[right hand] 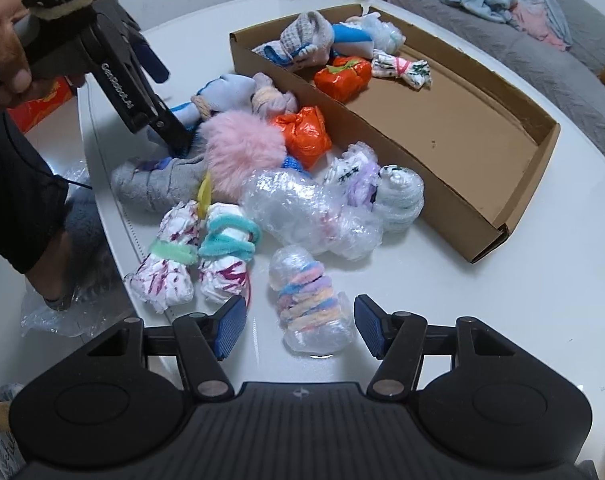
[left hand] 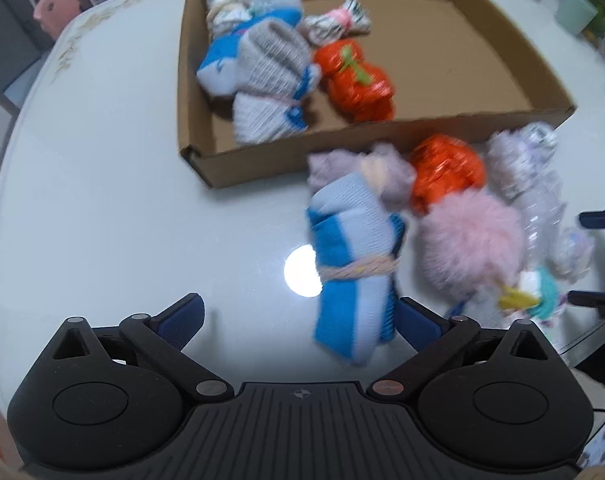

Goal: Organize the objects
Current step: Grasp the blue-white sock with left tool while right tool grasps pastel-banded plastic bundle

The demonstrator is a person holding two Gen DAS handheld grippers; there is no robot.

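A cardboard tray (left hand: 262, 160) (right hand: 514, 200) lies on the white table and holds several bundles, among them an orange one (left hand: 358, 80) (right hand: 342, 76). My left gripper (left hand: 298, 320) is open; a blue-and-white sock bundle (left hand: 354, 264) (right hand: 222, 92) lies between its fingers, close to the right pad (left hand: 416, 322). My right gripper (right hand: 300, 326) is open around a bubble-wrap bundle with pastel bands (right hand: 308, 304) lying on the table. The left gripper (right hand: 170, 132) also shows from outside in the right wrist view.
A pile beside the tray: a pink fluffy ball (left hand: 470, 240) (right hand: 242, 148), an orange bundle (left hand: 446, 172) (right hand: 302, 136), bubble-wrap bundles (right hand: 298, 208), a grey cloth (right hand: 158, 184), white-and-magenta bundles (right hand: 162, 272). A sofa (right hand: 542, 52) stands behind the table.
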